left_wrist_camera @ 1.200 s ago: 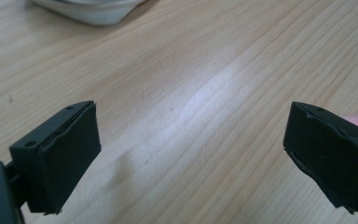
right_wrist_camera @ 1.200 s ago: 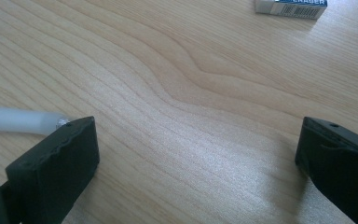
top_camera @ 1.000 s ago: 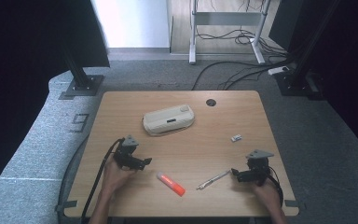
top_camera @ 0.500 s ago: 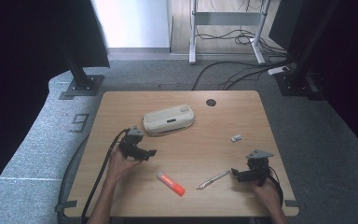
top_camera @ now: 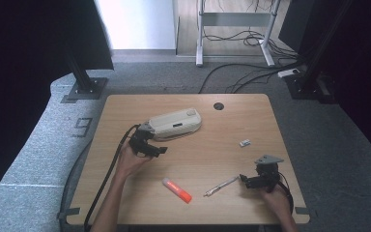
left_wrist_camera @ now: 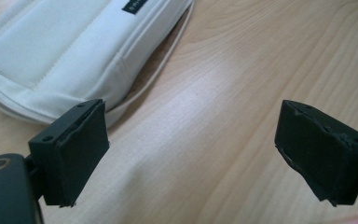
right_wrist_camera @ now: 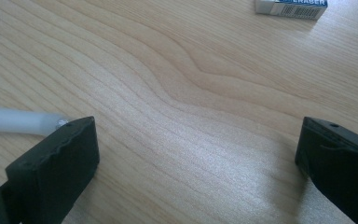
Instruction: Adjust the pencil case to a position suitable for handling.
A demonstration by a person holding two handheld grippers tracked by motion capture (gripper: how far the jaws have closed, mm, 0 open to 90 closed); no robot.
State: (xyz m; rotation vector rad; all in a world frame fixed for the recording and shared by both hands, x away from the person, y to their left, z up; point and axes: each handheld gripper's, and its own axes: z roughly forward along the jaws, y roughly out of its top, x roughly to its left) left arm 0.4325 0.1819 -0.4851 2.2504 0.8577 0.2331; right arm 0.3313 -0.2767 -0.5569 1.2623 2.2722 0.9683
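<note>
A white zipped pouch (top_camera: 176,123) (left_wrist_camera: 65,51) lies at the middle back of the wooden table (top_camera: 212,154). My left gripper (top_camera: 155,146) (left_wrist_camera: 193,126) is just in front of the pouch's left end, open; its jaws have just been closing slightly, with bare wood between them. The right gripper (top_camera: 249,180) (right_wrist_camera: 196,140) rests open near the front right. A silver-and-white pen (top_camera: 222,185) (right_wrist_camera: 14,121) lies just to its left, its tip beside one jaw. Beyond the right gripper sits a small white eraser (top_camera: 244,143) (right_wrist_camera: 291,7).
An orange highlighter (top_camera: 177,190) lies at the front middle. A round cable hole (top_camera: 218,106) is in the table's back edge. Black stands and cables are on the grey floor behind the table.
My left hand has carried its gripper away from the front left, back and to the right, up to the pouch's left end. The right gripper, pen, highlighter and eraser have stayed put.
</note>
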